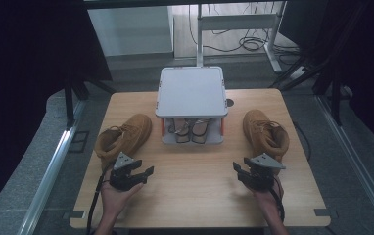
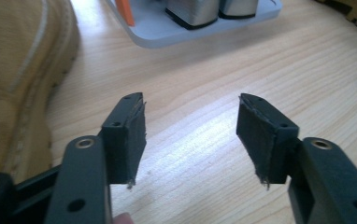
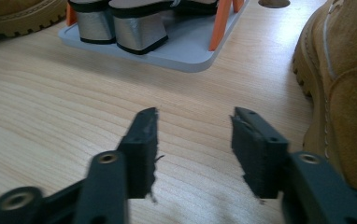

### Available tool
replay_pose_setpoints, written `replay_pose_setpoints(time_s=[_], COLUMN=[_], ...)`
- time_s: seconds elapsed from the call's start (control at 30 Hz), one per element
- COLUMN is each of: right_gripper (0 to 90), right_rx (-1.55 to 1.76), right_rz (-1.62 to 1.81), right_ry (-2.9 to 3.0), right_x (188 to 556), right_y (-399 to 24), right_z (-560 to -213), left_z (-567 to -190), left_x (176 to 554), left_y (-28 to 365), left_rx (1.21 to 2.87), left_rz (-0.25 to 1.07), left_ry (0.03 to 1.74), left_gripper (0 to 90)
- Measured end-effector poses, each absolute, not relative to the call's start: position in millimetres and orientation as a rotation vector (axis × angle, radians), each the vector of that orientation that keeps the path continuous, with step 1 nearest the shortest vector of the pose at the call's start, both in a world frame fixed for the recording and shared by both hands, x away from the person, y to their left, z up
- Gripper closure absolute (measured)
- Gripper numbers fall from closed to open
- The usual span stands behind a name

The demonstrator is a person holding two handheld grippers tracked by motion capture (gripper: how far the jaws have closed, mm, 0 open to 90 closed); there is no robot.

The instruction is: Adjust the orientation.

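1. Pale wood-grain table (image 1: 199,181) on a dim floor with cables behind; its bare planks lie under both tools.
2. Left gripper (image 1: 135,175): fingers (image 2: 132,135) spread, nothing between them, only wood below.
3. Right gripper (image 1: 247,174): fingers (image 3: 144,140) likewise spread and empty.
4. Left tan suede lace-up boot (image 1: 121,137) lies just beside the left gripper, on its outer side, long axis running away from the person and angled inward; nearest to the left hand.
5. Right tan suede lace-up boot (image 1: 266,132) sits just beyond and outward of the right gripper, heel end nearest.
6. Boot texture: napped suede, pale welt stitching, ridged rubber soles.
7. Grey plastic two-tier shoe rack (image 1: 191,93) stands centred farther back, with silver block-heeled sandals (image 3: 125,28) and orange posts (image 3: 221,23).
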State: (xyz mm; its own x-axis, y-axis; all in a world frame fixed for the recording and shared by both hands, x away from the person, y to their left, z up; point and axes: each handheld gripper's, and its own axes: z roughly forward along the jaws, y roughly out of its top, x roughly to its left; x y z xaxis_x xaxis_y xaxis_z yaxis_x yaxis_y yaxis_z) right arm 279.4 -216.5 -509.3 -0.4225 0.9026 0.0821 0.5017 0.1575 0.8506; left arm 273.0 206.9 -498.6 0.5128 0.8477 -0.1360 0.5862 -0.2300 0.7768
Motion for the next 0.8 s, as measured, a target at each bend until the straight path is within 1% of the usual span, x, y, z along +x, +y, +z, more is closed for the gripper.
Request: replay_pose_setpoints(time_s=[0.1, 0.13, 0.23, 0.3, 0.37, 0.53, 0.6, 0.8], right_gripper=[64.3, 70.6, 83.6, 88.4, 88.9, 88.8, 87.2, 88.7], right_rx=[1.323, 1.314, 1.284, 1.268, 1.264, 1.291, 1.293, 1.298], right_rz=[1.2, 1.209, 1.196, 1.179, 1.164, 1.141, 1.13, 1.102], right_ry=[2.012, 2.025, 2.044, 2.054, 2.049, 2.004, 1.978, 1.963], right_x=[279.8, 279.8, 279.7, 279.7, 280.4, 282.5, 282.4, 281.9], right_y=[-219.3, -219.7, -220.4, -221.9, -225.2, -238.4, -242.6, -248.8], right_z=[-508.4, -508.1, -508.3, -509.0, -510.2, -512.4, -512.4, -513.3], left_z=[-501.3, -501.4, -501.2, -502.0, -503.2, -504.1, -504.7, -507.4], left_x=[273.3, 273.3, 273.5, 273.9, 274.1, 274.3, 274.6, 275.7], left_y=[204.8, 204.7, 204.9, 204.8, 204.5, 203.9, 204.0, 203.9], left_rx=[1.954, 1.954, 1.945, 1.946, 1.945, 1.947, 1.951, 1.961], left_rz=[0.413, 0.415, 0.416, 0.42, 0.425, 0.414, 0.414, 0.422], left_ry=[1.18, 1.181, 1.182, 1.187, 1.195, 1.189, 1.189, 1.199], left_gripper=[38.7, 37.6, 36.4, 35.5, 33.2, 33.1, 33.1, 32.5])
